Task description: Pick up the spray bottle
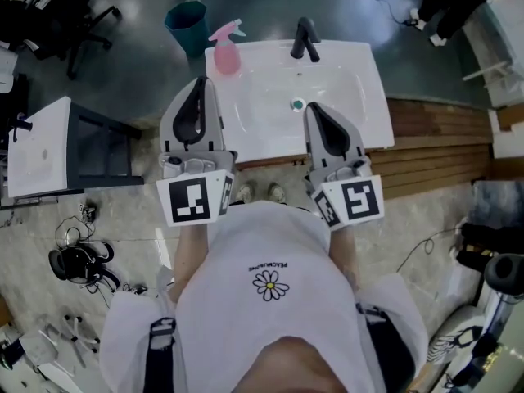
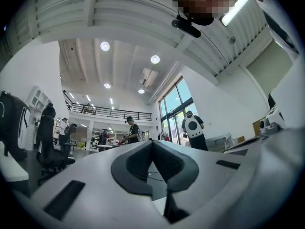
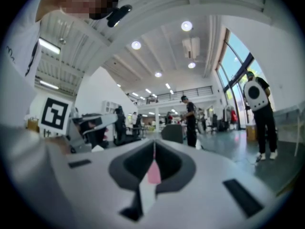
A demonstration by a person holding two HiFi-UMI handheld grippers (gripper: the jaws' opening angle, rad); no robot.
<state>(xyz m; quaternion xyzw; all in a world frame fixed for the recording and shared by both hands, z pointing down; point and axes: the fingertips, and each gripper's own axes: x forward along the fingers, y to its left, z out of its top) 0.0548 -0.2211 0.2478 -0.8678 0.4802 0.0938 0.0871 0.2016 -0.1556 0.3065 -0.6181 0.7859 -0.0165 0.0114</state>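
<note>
A pink spray bottle (image 1: 225,51) stands upright on the back left corner of the white sink (image 1: 360,97) in the head view. My left gripper (image 1: 199,82) is raised over the sink's left edge, a short way from the bottle and not touching it. Its jaws meet at the tips (image 2: 152,142) with nothing between them. My right gripper (image 1: 313,107) hangs over the sink's front part near the drain, also shut (image 3: 154,143). In the right gripper view a pink patch (image 3: 153,173) shows through the slit behind the jaws; both gripper views look out level across the room.
A black faucet (image 1: 305,39) stands at the sink's back. A teal bin (image 1: 187,24) sits on the floor beyond the bottle. A white table (image 1: 41,146) is at the left, wooden boards (image 1: 442,146) at the right. Several people (image 3: 190,118) stand in the hall.
</note>
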